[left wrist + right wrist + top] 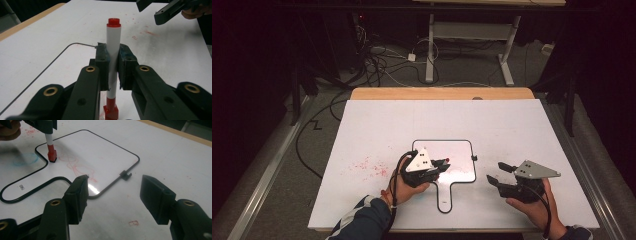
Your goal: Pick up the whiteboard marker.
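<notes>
High view: the left hand-held gripper (443,163) sits over the lower left part of a small whiteboard (460,160) with a thin black rim and a short handle pointing toward the person. The whiteboard lies flat on the white surface (512,125), near its front middle. The left hand-held gripper is clamped tight on a marker (446,160) — a white barrel with red ends. In the left gripper view the marker (113,50) stands between the two pads, which press on its barrel from both sides; one red end rises above the jaws and the other red end shows below them.

The right gripper view shows the marker's (51,147) lower red end touching the whiteboard (105,152) near the neck of the handle, with faint red scribbles on the board beside it and a blue smear on the surface just outside the rim. A small black clip (125,175) sits on the board's edge.

The right hand-held gripper (499,172) is well to the right of the board, above bare surface, held by the right hand (532,205). Its jaws stand apart with nothing between them — the right gripper view shows only the surface and the board's corner in the gap. Red specks mark the surface left of the board (367,167).
</notes>
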A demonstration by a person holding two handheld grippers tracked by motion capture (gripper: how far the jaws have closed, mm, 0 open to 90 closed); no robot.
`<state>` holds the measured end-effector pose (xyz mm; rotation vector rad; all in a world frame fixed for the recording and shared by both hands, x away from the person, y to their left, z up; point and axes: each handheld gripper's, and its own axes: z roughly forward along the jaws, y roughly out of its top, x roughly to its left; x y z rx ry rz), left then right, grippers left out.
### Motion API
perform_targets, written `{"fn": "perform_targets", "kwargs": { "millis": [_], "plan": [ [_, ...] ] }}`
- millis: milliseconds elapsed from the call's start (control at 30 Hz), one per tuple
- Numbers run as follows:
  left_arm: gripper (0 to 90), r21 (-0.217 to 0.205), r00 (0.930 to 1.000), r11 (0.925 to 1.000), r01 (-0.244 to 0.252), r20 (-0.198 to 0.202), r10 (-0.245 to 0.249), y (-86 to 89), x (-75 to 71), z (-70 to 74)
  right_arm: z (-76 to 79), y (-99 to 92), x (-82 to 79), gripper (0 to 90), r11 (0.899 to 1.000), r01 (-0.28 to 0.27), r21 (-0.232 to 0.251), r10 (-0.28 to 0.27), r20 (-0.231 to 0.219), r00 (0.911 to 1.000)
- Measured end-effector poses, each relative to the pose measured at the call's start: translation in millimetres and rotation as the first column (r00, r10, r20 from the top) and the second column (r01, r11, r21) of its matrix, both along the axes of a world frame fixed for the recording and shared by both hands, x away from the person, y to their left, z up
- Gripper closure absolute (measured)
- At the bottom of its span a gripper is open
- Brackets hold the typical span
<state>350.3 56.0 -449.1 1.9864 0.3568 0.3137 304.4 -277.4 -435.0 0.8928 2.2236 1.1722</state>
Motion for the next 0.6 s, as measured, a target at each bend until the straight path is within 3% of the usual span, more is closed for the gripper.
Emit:
{"fn": "perform_targets", "kwargs": {
  "millis": [267, 433, 600],
  "plan": [
    [78.5, -0.003, 0.9997, 1.0, -0.001, 0.023, 0.001, 27.2, 2.4, -2.4, 0.5, -0.3, -2.7, 40.8, 1.0, -0.009, -0.014, 0.009, 0.029, 0.9995],
    [78.5, -0.019, 0.9999, 0.9997, -0.014, -0.002, 0.014, 53.7, 0.5, -3.8, -0.7, 1.6, -2.4, 40.8, 1.0, -0.014, -0.026, 0.015, 0.026, 0.9995],
    [78.6, 0.003, 0.9996, 0.9997, -0.025, -0.014, 0.025, 71.3, -5.0, -2.5, -0.9, 3.5, -2.0, 40.8, 0.999, -0.012, -0.032, 0.013, 0.025, 0.9996]
  ]
}}
